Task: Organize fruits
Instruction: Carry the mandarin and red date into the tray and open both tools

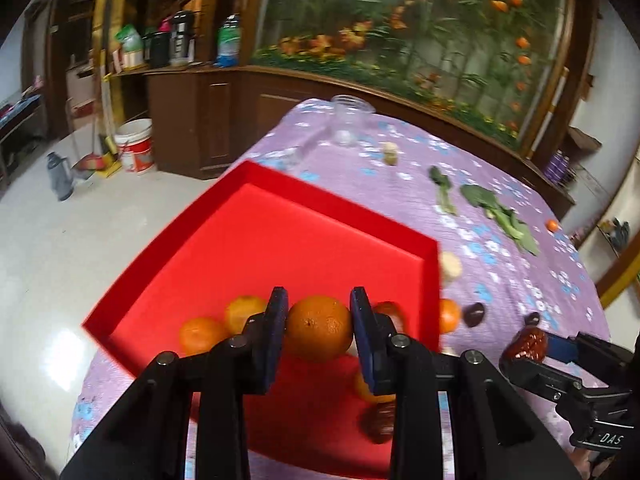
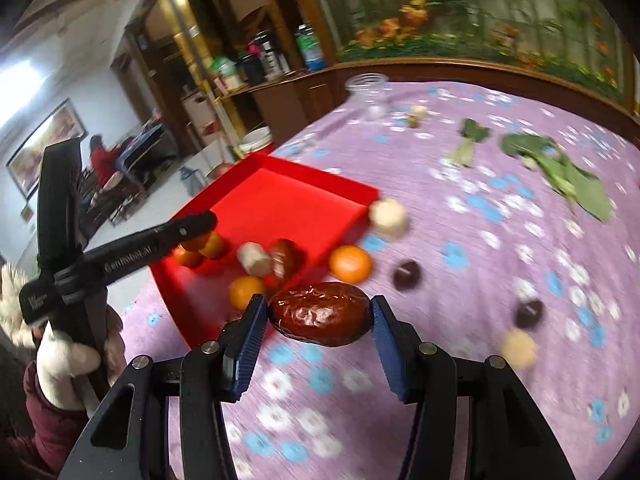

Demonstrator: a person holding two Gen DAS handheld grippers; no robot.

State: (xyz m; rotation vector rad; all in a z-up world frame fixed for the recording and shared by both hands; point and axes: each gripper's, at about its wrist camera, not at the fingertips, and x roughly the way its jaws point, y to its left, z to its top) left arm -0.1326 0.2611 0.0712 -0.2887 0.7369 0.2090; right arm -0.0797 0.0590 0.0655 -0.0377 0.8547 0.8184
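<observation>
Orange (image 1: 319, 328): round, dimpled skin — clamped between blue pads above the red tray (image 1: 280, 240).
Red date (image 2: 320, 314): glossy, wrinkled, lying sideways — gripped over the purple cloth, just beside the tray's corner.
Tray: red, square, shallow; holds several small oranges (image 2: 200, 246) and another date (image 2: 286, 260).
Loose orange (image 2: 351, 264): on cloth, just outside the tray.

Red tray (image 1: 280, 240); orange mandarin (image 1: 319, 328); glossy brown date (image 2: 320, 314); purple cloth (image 2: 460, 240), blue-white flowers.
</observation>
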